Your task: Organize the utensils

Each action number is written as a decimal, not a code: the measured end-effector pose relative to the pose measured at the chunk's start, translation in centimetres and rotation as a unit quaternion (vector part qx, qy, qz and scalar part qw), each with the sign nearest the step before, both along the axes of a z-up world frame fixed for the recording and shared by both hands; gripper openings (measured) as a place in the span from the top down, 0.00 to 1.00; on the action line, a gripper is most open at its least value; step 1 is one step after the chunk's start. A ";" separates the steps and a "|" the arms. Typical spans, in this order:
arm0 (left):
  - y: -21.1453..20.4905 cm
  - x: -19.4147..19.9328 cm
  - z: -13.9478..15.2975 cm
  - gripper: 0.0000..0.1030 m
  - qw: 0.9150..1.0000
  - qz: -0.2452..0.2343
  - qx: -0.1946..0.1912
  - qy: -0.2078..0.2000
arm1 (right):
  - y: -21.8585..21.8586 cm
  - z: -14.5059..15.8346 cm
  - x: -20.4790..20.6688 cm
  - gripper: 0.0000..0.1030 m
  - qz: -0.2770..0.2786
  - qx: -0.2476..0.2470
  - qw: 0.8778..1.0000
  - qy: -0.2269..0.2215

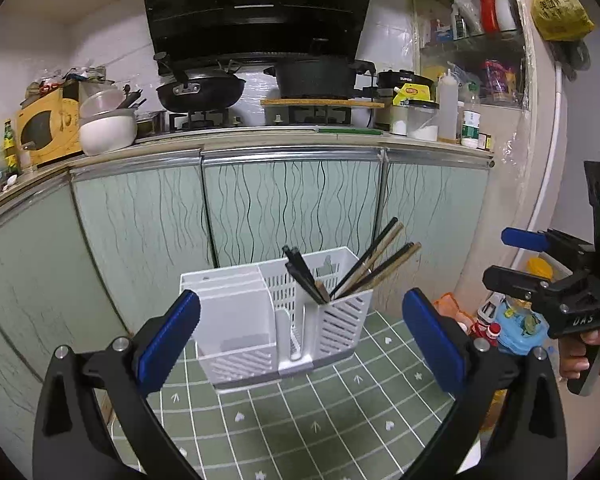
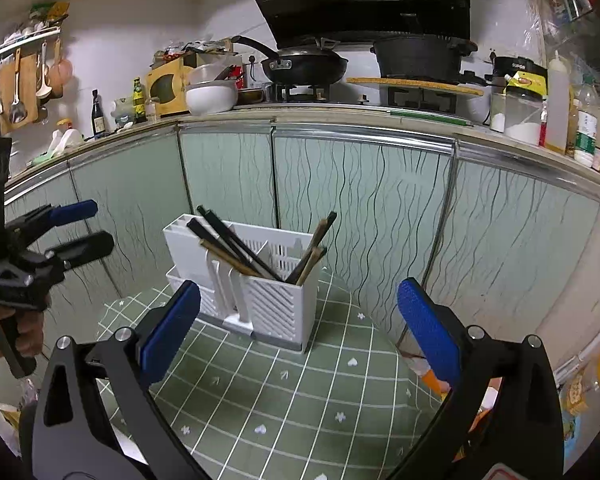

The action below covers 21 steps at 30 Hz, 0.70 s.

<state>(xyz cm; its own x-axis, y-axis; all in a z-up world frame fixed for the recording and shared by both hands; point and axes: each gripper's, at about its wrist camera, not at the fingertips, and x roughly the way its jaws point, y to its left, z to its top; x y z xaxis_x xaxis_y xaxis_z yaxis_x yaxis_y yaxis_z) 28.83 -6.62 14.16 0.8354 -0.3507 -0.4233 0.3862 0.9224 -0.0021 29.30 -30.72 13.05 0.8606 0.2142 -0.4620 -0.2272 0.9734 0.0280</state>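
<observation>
Pale green cabinet doors point(image 1: 292, 204) with wavy dark lines fill the background, under a long kitchen worktop point(image 1: 260, 136) that carries a black pan point(image 1: 200, 90), a black pot point(image 1: 320, 76), a white bowl point(image 1: 108, 128) and a yellow microwave point(image 1: 48, 128). A black extractor hood point(image 1: 256, 0) hangs above the stove.

Nearer, a green cloth point(image 1: 300, 412) with a white grid covers the surface where the white utensil holder point(image 1: 276, 316) stands, close in front of the cabinet doors. Its right slotted compartment holds several chopsticks point(image 1: 372, 264), dark and wooden, which lean out to both sides. The left solid-walled compartment looks bare inside from the left wrist view.

The left tongs point(image 1: 300, 332) stand wide, nothing between the blue pads, with the holder seen through the gap. The right tongs point(image 2: 300, 324) also stand wide and hold nothing, facing the holder's right corner. Each appears in the other's view at the edge, gripped by a hand point(image 1: 584, 356) on a trigger handle. Toys and bottles point(image 1: 516, 320) sit on the floor at the far right.
</observation>
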 end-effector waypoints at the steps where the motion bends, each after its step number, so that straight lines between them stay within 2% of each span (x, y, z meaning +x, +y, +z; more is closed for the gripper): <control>1: 0.1 -0.4 0.0 0.05 1.000 0.002 0.001 -0.002 | 0.1 0.0 -0.8 0.08 -0.004 -0.004 1.000 -0.002; 8: 1.2 -4.4 -0.8 0.05 0.999 0.028 0.013 -0.009 | 1.3 -0.4 -5.1 0.08 -0.042 -0.046 0.998 -0.020; 15: 2.3 -8.3 -2.5 0.05 0.999 0.045 0.009 -0.009 | 2.2 -1.5 -8.7 0.08 -0.049 -0.051 0.997 -0.025; 21: 2.8 -11.0 -4.0 0.05 0.998 0.055 0.013 -0.014 | 3.3 -3.1 -11.6 0.08 -0.055 -0.075 0.995 -0.035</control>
<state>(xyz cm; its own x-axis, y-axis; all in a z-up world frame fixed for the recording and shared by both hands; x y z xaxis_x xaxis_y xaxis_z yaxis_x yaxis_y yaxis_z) 17.82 -3.77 10.12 0.8800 -0.2460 -0.4063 0.2824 0.9588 0.0313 17.70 -27.42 9.98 0.9062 0.0495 -0.4199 -0.1149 0.9846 -0.1319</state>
